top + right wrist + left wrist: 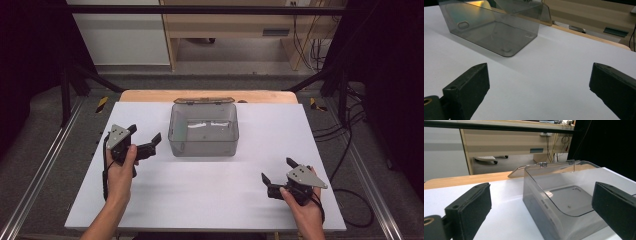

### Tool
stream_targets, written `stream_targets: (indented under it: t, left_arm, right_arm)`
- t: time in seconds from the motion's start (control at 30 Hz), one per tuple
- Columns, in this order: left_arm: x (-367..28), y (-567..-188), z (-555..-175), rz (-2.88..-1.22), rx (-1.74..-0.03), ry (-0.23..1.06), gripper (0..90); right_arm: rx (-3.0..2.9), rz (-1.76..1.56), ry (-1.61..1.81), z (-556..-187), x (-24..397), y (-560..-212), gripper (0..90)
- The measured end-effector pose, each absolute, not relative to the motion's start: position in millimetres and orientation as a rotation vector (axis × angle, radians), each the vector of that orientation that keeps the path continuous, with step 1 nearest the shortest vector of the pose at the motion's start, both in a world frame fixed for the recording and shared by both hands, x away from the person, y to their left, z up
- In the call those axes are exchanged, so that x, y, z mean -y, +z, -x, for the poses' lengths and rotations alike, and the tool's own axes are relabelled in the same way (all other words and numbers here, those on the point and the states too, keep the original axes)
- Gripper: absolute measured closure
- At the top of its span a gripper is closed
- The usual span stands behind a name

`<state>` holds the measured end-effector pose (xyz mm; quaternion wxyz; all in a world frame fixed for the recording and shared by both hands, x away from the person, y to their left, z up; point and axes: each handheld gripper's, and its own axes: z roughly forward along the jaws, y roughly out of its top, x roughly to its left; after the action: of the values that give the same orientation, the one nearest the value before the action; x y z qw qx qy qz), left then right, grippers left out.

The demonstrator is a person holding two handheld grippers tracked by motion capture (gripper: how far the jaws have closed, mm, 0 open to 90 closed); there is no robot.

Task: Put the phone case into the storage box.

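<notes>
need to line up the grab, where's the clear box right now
In the high view the clear box sits at the middle of the white table, toward its far edge, lid hinged open behind it. The left gripper is just to its left, jaws open.

clear boxes (203,131): 1 | claws: 2, left (146,136), right (277,169) | tables (210,195): 1

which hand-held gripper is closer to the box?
The left hand-held gripper: its open jaws sit just beside the clear box. The right hand-held gripper is farther back.
</notes>
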<state>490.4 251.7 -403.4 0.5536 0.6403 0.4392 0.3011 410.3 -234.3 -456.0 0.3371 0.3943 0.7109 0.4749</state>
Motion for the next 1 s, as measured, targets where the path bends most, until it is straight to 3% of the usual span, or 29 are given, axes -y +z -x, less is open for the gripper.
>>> stream_targets:
  t: [1.0]
  left_arm:
    - [-317.6, -429.9, -456.0, -1.472, -1.099, 0.735, 2.2]
  right_arm:
    - [-1.859, -1.027, 1.225, -410.7, 233.4, -457.1, 3.3]
